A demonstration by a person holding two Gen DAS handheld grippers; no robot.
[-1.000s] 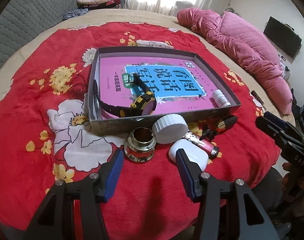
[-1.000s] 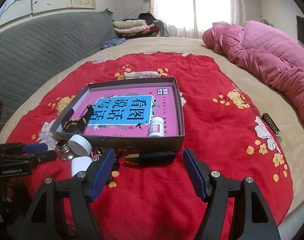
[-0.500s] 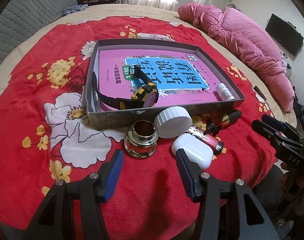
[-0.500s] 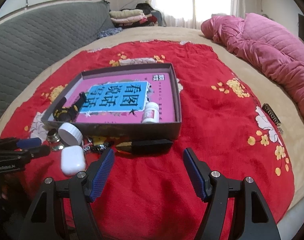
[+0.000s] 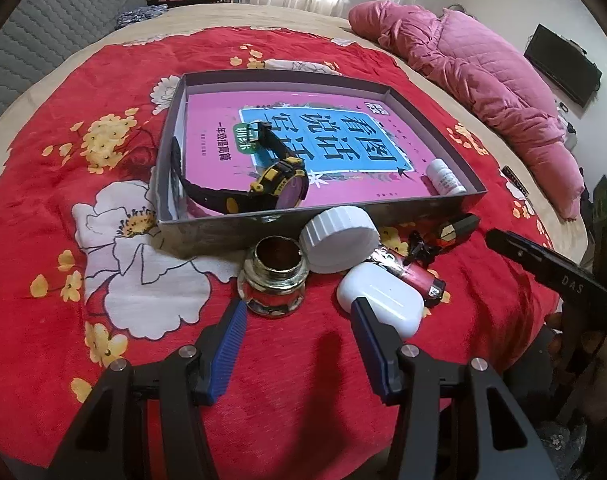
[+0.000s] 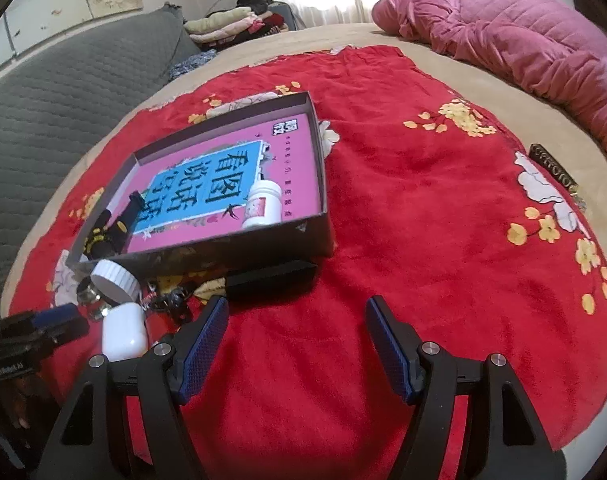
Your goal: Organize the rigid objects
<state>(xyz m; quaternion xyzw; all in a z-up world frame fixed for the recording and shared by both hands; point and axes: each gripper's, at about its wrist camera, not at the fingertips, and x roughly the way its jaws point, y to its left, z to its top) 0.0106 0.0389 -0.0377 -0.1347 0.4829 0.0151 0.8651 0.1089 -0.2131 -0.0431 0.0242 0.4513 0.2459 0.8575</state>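
We hold both hand-held grippers wide open and empty: left hand-held gripper (image 5: 299,320) before the small jar (image 5: 272,280), right hand-held gripper (image 6: 297,330) near the black case (image 6: 271,278). Next, we judge, comes grasping one and lifting it toward 12 o'clock into the box (image 5: 231,228).

Right tool (image 6: 295,344) lower, rolled sideways

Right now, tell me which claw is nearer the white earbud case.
Left. The left claw has one fingertip right at the white earbud case; the right claw sits off to its side, apart.

Watch (image 5: 263,184) and bottle (image 5: 445,178) lie in the box (image 5: 231,232) — jar (image 5: 273,276) just before it.
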